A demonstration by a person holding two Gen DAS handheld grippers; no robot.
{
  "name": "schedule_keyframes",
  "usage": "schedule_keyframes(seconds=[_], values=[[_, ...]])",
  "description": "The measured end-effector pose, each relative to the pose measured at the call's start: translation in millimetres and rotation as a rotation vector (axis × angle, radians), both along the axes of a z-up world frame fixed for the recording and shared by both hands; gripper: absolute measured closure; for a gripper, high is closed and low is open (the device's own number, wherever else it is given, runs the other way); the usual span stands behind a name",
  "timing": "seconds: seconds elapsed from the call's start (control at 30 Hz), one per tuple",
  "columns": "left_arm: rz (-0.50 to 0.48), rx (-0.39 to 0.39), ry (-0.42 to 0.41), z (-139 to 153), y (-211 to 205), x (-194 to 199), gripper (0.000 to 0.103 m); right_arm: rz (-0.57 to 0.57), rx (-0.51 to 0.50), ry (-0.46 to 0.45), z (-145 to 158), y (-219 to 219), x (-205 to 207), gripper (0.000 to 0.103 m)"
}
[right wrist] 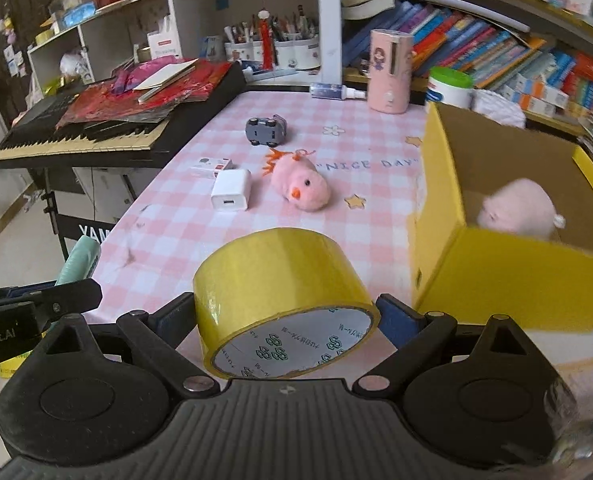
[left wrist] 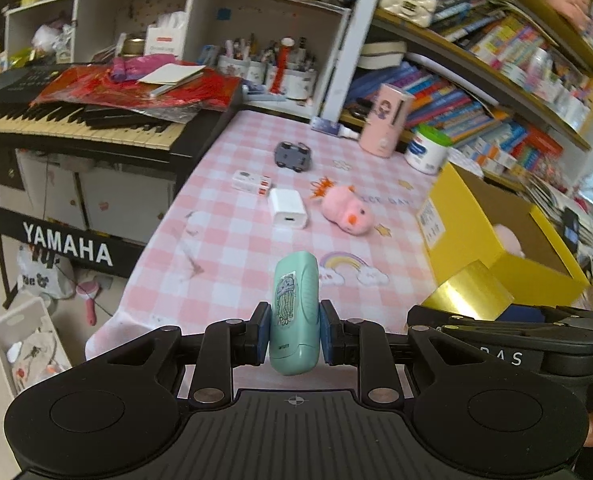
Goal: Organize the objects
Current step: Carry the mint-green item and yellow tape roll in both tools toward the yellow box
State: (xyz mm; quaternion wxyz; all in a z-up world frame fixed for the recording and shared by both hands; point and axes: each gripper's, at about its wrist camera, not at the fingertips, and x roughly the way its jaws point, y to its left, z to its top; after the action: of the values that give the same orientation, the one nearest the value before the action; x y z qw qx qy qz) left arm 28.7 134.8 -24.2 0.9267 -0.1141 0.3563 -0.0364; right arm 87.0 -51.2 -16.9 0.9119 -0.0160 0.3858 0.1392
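My left gripper [left wrist: 294, 330] is shut on a mint-green case [left wrist: 295, 312] with a sticker, held upright above the near edge of the pink checked table [left wrist: 224, 248]. My right gripper [right wrist: 288, 320] is shut on a wide yellow tape roll [right wrist: 280, 292], its pads pressing both sides. To the right stands an open yellow box [right wrist: 508, 272] with a pink plush [right wrist: 520, 208] inside. On the table lie a pink plush chick [right wrist: 302, 188], a white charger [right wrist: 231, 190], a small white packet [right wrist: 212, 166] and a grey toy car [right wrist: 266, 130]. The green case [right wrist: 79, 260] also shows at the left of the right wrist view.
A Yamaha keyboard [left wrist: 76, 124] piled with red papers borders the table's left side. At the back stand a pink cylinder [right wrist: 390, 72], a green-lidded tub [right wrist: 448, 86], a spray bottle [right wrist: 336, 91], pen cups and bookshelves [right wrist: 496, 52]. A white bin [left wrist: 24, 344] sits on the floor.
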Motion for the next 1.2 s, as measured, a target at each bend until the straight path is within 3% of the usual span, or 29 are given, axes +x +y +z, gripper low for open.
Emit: schedule_keyframes(seconds=[0.57, 1.2], values=[[-0.263, 0.022, 0.01, -2.6, -61.1, -34.4, 0.08, -0.24, 0.041, 0.004, -2.4, -62.6, -88.9, 0.008], [-0.477, 0.036, 0.012, -3.9, -142.3, -11.4, 0.079, -0.466, 0.047, 0.031, -6.9, -142.3, -107.3, 0.008]])
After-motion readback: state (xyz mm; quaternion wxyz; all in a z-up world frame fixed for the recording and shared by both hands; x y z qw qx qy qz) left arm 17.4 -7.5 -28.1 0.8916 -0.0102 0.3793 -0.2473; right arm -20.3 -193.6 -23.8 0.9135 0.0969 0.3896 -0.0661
